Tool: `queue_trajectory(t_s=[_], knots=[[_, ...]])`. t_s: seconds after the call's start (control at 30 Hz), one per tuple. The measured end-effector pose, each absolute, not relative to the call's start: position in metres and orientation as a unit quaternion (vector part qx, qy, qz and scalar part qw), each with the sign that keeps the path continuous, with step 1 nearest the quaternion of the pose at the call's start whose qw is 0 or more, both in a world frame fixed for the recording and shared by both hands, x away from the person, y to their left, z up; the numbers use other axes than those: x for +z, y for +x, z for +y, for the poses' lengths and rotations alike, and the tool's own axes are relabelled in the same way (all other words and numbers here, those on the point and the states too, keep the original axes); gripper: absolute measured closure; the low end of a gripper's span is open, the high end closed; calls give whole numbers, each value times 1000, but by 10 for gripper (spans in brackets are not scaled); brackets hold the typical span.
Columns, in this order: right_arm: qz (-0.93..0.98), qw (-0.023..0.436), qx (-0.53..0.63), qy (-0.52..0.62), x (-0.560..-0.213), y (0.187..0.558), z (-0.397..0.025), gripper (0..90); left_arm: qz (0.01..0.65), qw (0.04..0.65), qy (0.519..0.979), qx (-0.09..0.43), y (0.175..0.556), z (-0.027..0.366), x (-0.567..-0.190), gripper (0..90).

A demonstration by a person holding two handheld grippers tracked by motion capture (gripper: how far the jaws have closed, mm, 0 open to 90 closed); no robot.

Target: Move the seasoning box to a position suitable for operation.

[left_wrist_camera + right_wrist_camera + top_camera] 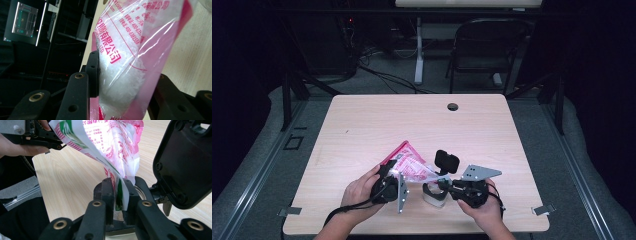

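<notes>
A clear and pink plastic bag [409, 165] of white granules hangs tilted over the table, held at both ends. My left gripper [388, 169] is shut on its fat lower-left part; in the left gripper view the bag [130, 50] bulges between the jaws of the left gripper [125, 75]. My right gripper [117, 192] is shut on the bag's narrow right corner [120, 170], just above a small white jar [433, 196]. The jar's black flip lid [447, 161] stands open; the same lid [185, 162] looms at the right of the right gripper view. The right gripper [441, 183] sits beside the jar.
The wooden table [362, 125] has a cable hole [452, 106] near its far edge. A folding chair [484, 50] and a desk leg [418, 50] stand on the floor behind. Metal clips [543, 210] mark the front corners. The other hand [15, 147] shows at upper left.
</notes>
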State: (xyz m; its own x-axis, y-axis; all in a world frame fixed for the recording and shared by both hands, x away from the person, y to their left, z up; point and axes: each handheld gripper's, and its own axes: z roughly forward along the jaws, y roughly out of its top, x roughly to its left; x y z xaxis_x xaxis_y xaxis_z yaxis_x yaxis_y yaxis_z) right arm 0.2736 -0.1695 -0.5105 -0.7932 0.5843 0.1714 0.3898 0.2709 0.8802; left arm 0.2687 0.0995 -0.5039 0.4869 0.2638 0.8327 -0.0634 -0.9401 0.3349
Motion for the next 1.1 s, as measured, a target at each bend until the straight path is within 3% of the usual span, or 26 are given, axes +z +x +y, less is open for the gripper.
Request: queue_trajectory(t_s=[0.47,0.67,1.1], knots=[[781,94,535,309,-505,272,-173,777,54,158,847,505,269,98,-502,667],[781,94,533,311,-505,273,-176,860,49,155,844,512,268,95,-500,668],[789,92,523,309,-509,276,-178,900,37,144,834,532,266,90,-501,669]])
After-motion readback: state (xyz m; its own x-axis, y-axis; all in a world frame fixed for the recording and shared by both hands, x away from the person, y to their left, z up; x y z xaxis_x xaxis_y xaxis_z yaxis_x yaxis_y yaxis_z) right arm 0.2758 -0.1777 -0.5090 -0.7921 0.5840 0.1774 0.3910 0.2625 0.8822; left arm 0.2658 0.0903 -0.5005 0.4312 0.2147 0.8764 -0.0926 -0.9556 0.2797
